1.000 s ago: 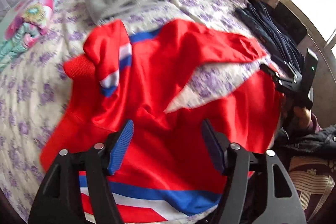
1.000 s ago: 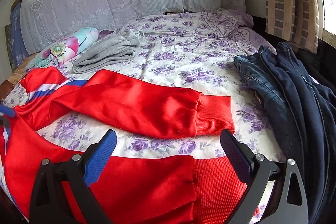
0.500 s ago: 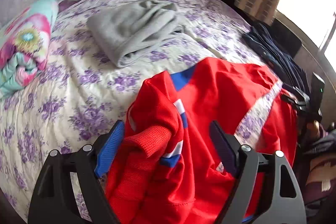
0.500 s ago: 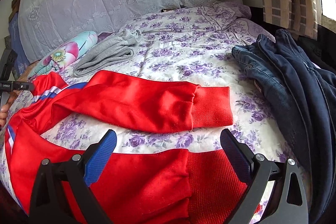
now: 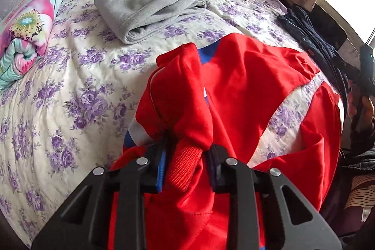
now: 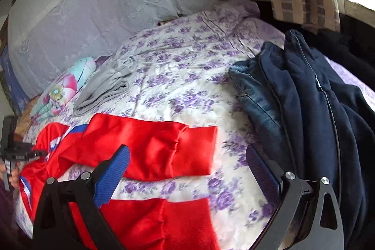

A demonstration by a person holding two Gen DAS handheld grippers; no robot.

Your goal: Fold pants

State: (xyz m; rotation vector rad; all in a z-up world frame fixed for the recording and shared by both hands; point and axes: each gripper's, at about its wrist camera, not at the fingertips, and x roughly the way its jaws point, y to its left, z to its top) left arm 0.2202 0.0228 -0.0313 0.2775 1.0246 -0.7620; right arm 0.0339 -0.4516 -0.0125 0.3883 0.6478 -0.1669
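Observation:
Red pants [image 5: 253, 86] with blue and white stripes lie spread on the floral bed. My left gripper [image 5: 187, 156] is shut on the bunched waist end, with its ribbed red band [image 5: 185, 170] between the jaws, lifted a little. In the right wrist view the two red legs [image 6: 150, 149] lie side by side with ribbed cuffs to the right. My right gripper [image 6: 187, 170] is open and empty, hovering above the leg ends. The left gripper shows there at the far left [image 6: 25, 154].
A folded grey garment [image 5: 150, 1] lies at the back of the bed. A rolled floral blanket [image 5: 23, 25] is at the left. Dark blue jeans and clothes [image 6: 304, 97] are piled at the right edge. The floral bedspread [image 5: 58, 109] shows to the left of the pants.
My left gripper has closed on the waist end of the red pants and pulled it up. My right gripper has stayed open and shifted over the leg ends.

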